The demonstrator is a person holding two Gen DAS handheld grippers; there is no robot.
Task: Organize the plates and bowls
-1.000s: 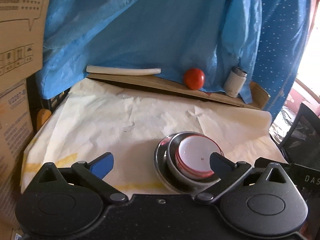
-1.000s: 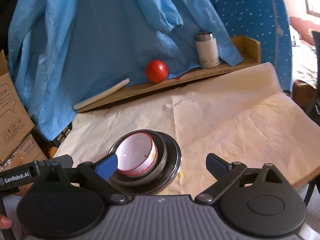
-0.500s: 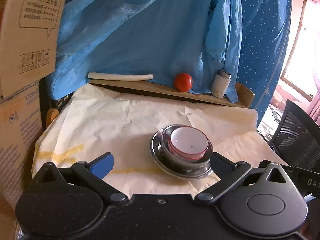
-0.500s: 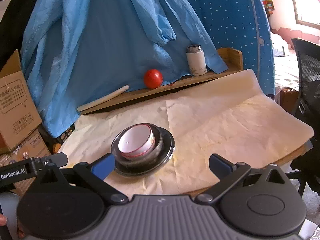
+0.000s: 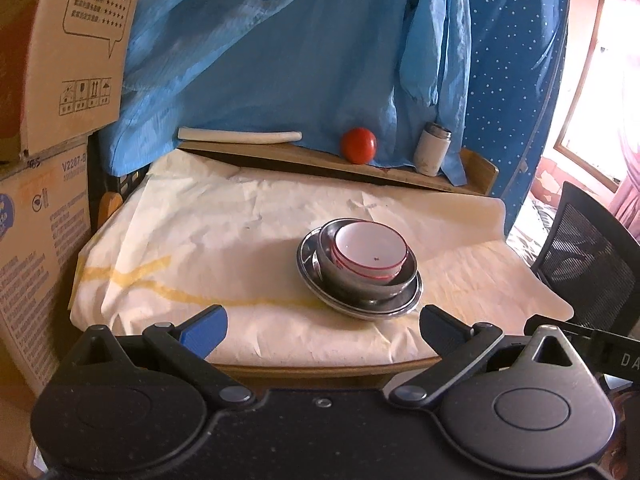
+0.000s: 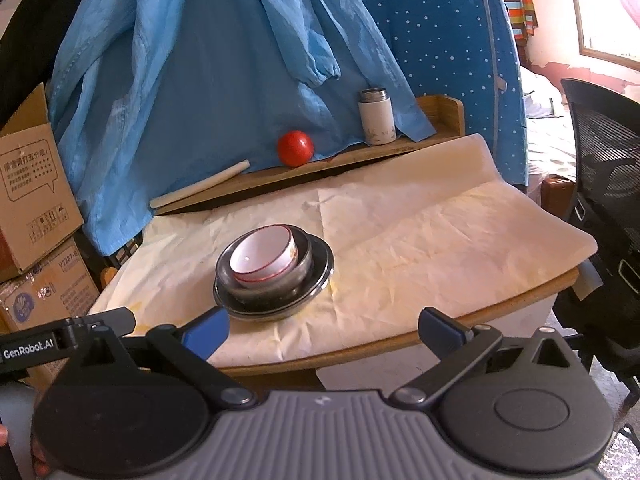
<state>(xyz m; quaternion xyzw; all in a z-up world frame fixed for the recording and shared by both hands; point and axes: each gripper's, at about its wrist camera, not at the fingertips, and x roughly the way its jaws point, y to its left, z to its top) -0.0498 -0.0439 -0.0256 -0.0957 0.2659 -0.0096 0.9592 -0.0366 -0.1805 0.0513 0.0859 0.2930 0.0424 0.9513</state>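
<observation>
From the left wrist view, the left tongs [image 5: 322,326] are spread wide with nothing between their tips, held just off the near edge of the table [image 5: 304,370]. On the cream paper sheet [image 5: 224,236] that covers the table sits one nested stack: a white bowl with a red rim line [image 5: 370,250] inside a steel bowl [image 5: 360,282], which rests on a steel plate [image 5: 408,302]. The stack lies a little right of centre, near the front edge. Along the back runs a raised wooden ledge [image 5: 304,158] carrying a pale stick [image 5: 240,135], a red ball [image 5: 358,145] (or a tomato, hard to tell) and a white flask with a metal cap [image 5: 431,153]. Blue cloth [image 5: 280,52] hangs behind, and cardboard boxes [image 5: 52,80] are stacked at the left.

From the right wrist view, the right tongs [image 6: 324,330] are likewise fully apart and empty, off the near edge. The white bowl [image 6: 262,256] leans slightly inside the steel bowl [image 6: 276,284], both on the steel plate [image 6: 316,280], left of the table's middle. A black mesh chair [image 6: 600,184] stands at the right.
</observation>
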